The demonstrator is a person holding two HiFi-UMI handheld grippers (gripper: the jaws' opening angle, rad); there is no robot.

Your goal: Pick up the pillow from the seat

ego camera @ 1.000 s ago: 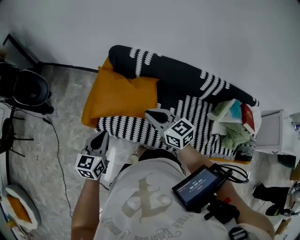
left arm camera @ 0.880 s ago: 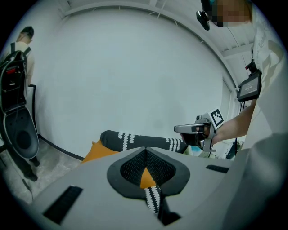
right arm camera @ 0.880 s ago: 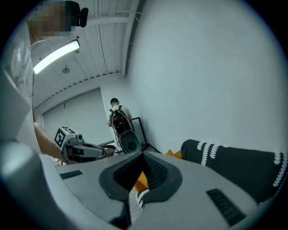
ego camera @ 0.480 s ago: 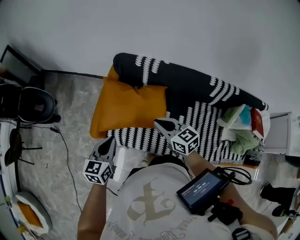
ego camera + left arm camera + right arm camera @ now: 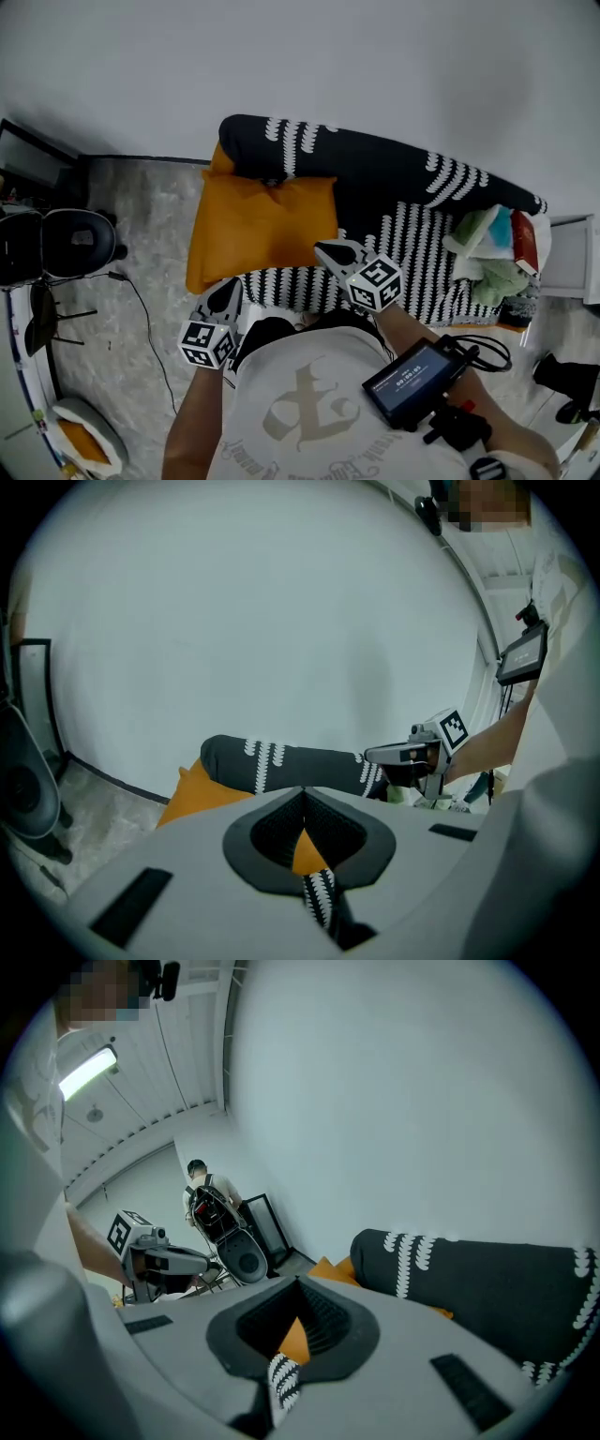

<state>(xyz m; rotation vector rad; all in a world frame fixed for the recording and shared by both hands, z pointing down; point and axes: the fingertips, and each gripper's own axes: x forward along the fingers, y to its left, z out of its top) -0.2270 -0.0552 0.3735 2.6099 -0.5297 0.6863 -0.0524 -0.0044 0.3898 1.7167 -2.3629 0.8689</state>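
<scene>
An orange pillow [image 5: 262,230] lies on the left end of a sofa seat with a black-and-white striped cover [image 5: 422,234]. My left gripper [image 5: 230,287] hangs shut and empty just off the seat's front edge, below the pillow's near corner. My right gripper [image 5: 329,250] is shut and empty over the seat front, beside the pillow's right corner. In the left gripper view the shut jaws [image 5: 302,795] point at the pillow [image 5: 199,794], with the right gripper [image 5: 377,755] to the right. The right gripper view shows its shut jaws [image 5: 298,1286], the pillow [image 5: 330,1267] and the left gripper [image 5: 199,1262].
A heap of clothes and a red book [image 5: 495,253] fills the sofa's right end. A black office chair [image 5: 56,246] and a floor cable [image 5: 141,309] stand left. A round bed with an orange cushion [image 5: 84,441] lies bottom left. A person [image 5: 201,1185] stands far off.
Both grippers have moved closer to the sofa's front edge and the pillow, sinking a little. Both jaws stay shut and empty.
</scene>
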